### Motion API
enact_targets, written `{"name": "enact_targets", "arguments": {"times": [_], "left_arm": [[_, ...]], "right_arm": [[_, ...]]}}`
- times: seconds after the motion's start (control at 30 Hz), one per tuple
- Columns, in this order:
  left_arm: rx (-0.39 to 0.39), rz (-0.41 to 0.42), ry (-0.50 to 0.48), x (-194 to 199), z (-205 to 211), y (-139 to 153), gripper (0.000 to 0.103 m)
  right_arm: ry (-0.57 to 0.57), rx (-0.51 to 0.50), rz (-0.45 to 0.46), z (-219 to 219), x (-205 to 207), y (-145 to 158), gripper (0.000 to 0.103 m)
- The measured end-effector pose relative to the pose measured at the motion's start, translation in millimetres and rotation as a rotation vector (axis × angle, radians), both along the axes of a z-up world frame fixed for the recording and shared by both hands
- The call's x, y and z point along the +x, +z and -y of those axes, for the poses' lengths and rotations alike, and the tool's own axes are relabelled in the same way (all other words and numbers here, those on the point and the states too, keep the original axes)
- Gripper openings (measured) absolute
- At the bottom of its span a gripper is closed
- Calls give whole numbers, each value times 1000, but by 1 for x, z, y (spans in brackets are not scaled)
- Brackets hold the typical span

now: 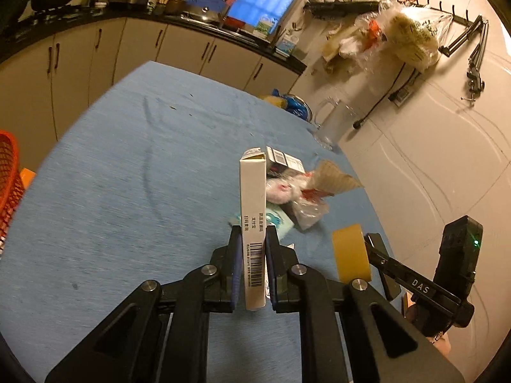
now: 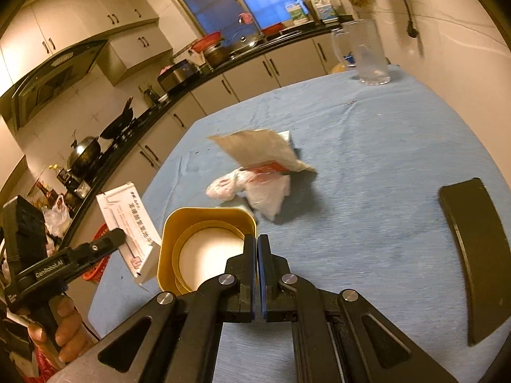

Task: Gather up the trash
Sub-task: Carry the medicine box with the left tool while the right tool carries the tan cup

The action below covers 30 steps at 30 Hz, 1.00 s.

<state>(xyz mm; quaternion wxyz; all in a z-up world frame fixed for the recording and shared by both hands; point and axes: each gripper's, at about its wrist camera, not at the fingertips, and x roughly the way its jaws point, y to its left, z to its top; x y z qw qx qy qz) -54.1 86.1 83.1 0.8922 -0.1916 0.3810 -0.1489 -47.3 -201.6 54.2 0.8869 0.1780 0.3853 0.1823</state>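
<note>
My left gripper [image 1: 253, 234] is shut on a long white carton with a barcode [image 1: 253, 210] and holds it above the blue tablecloth [image 1: 127, 166]; the carton also shows in the right wrist view [image 2: 127, 223]. My right gripper [image 2: 256, 239] is shut on the wall of a yellow tape roll [image 2: 207, 249], which also shows in the left wrist view [image 1: 351, 255]. A pile of trash lies ahead: a brown paper bag [image 2: 262, 150], crumpled white plastic wrappers [image 2: 252, 188], a small box [image 1: 284, 159] and a pale green packet [image 1: 279, 220].
A clear glass jug [image 2: 367, 54] stands at the table's far corner. A black curved object [image 2: 476, 255] lies at the right on the cloth. A red mesh basket [image 1: 8, 185] sits at the table's left edge. Kitchen counters and cabinets run behind.
</note>
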Motion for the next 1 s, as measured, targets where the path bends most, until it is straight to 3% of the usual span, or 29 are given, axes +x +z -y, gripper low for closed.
{"name": "enact_targets", "arguments": {"times": [0.5, 0.73, 1.0], "left_arm": [[-8, 63, 158, -29, -103, 19, 13], [-12, 94, 273, -49, -166, 30, 13], [54, 100, 408, -72, -248, 37, 13]], "right_arm": [[170, -66, 5, -97, 19, 14, 2], [299, -83, 11, -170, 29, 24, 2], [446, -106, 12, -262, 39, 34, 2]]}}
